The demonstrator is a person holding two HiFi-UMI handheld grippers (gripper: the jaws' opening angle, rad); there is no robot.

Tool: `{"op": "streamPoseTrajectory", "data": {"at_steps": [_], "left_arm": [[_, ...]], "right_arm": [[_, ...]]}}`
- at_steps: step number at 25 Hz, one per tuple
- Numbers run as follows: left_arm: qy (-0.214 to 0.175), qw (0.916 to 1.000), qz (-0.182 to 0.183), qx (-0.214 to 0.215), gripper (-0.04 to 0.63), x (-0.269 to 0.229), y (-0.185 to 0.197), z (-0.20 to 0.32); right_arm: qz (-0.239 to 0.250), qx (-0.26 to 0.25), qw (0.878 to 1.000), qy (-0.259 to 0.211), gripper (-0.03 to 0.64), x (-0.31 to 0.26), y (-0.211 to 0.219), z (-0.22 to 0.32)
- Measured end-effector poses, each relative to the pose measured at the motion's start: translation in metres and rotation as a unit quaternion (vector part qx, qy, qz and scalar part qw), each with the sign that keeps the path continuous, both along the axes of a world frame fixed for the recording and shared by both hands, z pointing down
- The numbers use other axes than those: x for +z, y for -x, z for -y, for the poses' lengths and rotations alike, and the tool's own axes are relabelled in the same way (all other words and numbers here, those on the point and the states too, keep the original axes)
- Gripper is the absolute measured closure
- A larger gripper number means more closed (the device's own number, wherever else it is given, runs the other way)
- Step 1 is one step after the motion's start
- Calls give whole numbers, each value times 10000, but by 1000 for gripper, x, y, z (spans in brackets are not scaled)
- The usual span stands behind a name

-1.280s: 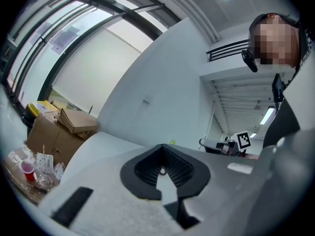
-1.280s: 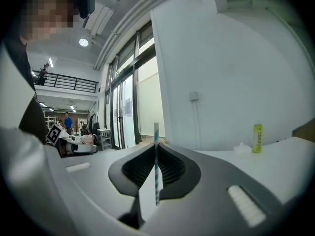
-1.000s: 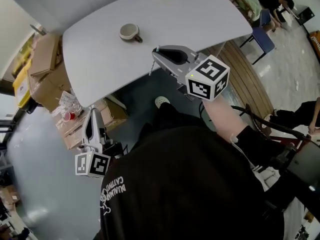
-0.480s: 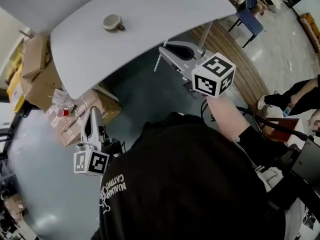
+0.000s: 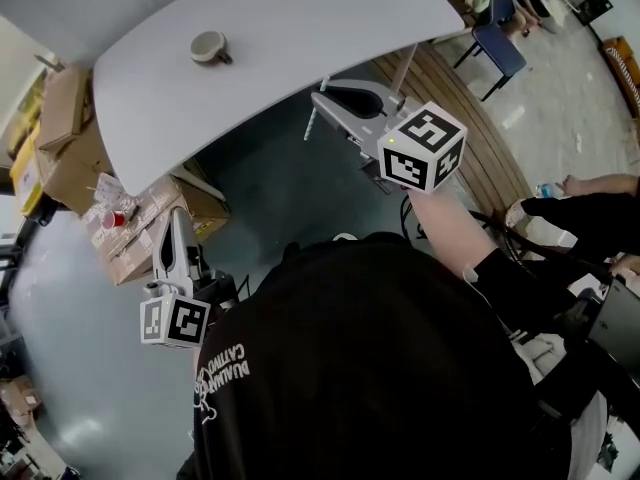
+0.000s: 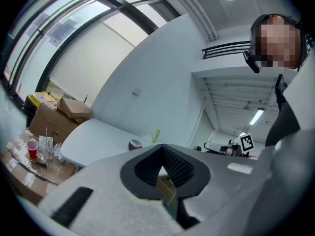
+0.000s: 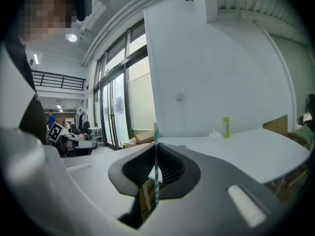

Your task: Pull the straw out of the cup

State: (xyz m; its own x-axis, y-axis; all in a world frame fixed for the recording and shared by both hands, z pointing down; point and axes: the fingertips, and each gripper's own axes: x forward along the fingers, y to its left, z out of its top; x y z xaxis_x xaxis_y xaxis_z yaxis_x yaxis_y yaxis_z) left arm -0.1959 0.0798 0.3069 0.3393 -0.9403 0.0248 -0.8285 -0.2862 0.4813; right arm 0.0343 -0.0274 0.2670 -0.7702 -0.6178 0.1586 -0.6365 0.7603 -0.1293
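The left gripper (image 5: 177,218) hung low beside the person, off the table (image 5: 300,28), over the floor near the cardboard boxes (image 5: 60,138). Its jaws were brought together with nothing between them. It took no part in the extraction.

The cup (image 5: 208,47) stood upright on the table, near the edge on the person's side, with no straw in it. Compared with one second before, it sat higher and further left in the head view and looked smaller. Judgement: the person had backed away from the table and left the cup in place.

The straw (image 5: 312,118) was clear of the cup and well apart from it. It stood roughly upright between the jaws of the right gripper (image 5: 320,95), which were closed narrowly on the striped shaft. One second before, this gripper had been over the table edge; it was now past the edge, over the floor.

Judgement: the straw was out, and only setting it down could remain.
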Motion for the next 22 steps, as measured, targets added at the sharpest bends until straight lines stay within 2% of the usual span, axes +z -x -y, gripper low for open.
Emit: {"op": "streamPoseTrajectory", "data": {"at_steps": [13, 22], "left_arm": [[-114, 9999, 15, -36, 591, -21, -47, -12], [-93, 10000, 16, -23, 591, -23, -52, -15]], "right_arm": [[-62, -137, 9999, -83, 592, -18, -41, -18], [-57, -112, 9999, -77, 592, -20, -47, -21]]}}
